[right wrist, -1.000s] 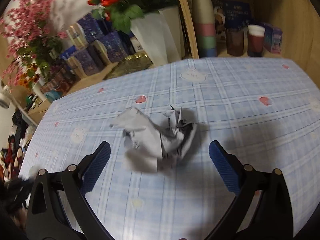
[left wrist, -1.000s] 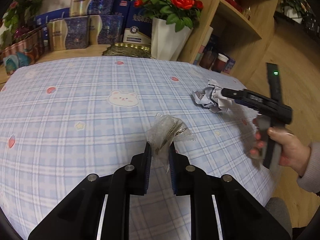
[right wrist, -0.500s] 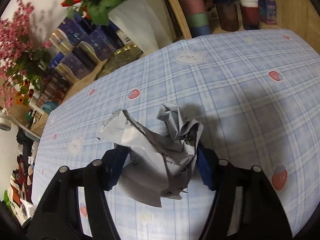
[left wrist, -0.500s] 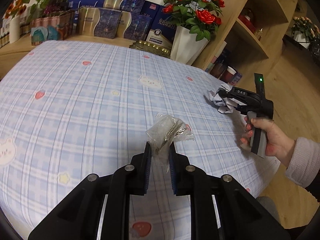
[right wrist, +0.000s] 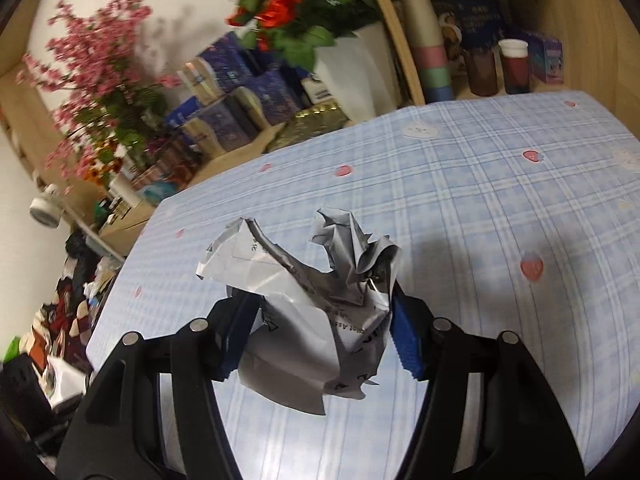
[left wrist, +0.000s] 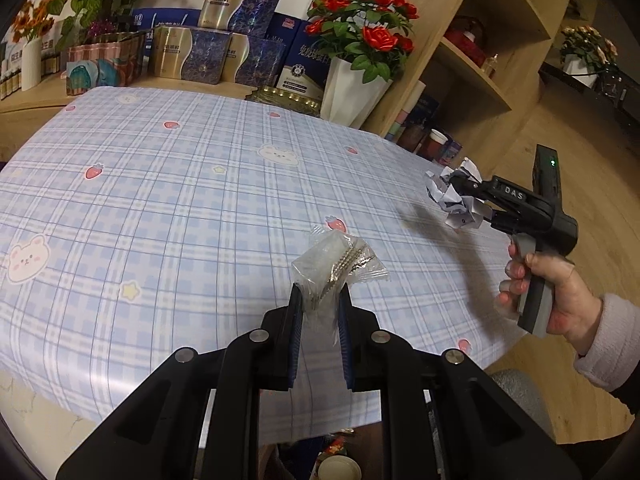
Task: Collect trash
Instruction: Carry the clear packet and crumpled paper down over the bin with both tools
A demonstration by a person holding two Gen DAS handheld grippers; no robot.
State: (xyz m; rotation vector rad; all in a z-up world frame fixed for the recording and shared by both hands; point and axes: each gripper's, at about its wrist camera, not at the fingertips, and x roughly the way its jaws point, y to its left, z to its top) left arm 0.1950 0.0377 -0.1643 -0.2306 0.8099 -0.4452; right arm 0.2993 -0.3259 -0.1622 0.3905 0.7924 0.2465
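Observation:
My left gripper [left wrist: 320, 292] is shut on a clear plastic wrapper [left wrist: 336, 260] with gold-striped pieces inside, held above the near part of the blue checked tablecloth [left wrist: 180, 184]. At the table's right edge, a crumpled ball of printed paper [left wrist: 456, 200] is pinched in my right gripper [left wrist: 466, 200], which a hand [left wrist: 560, 292] in a pale sleeve holds. The right wrist view shows this paper ball [right wrist: 304, 280] squeezed between the blue pads [right wrist: 404, 344] of the right gripper [right wrist: 316, 316], lifted off the cloth [right wrist: 480, 200] with its shadow below.
A white vase of red roses [left wrist: 352, 88] and several gift boxes [left wrist: 208, 56] line the table's far edge. A wooden shelf unit [left wrist: 480, 60] with stacked cups [right wrist: 432, 52] stands at the right. Clutter lies on the floor [right wrist: 60, 320] beyond the table's left side.
The right gripper's jaws closed from wide open onto the paper ball and raised it off the cloth. The left gripper carried the wrapper sideways, so more of the table's left side shows.

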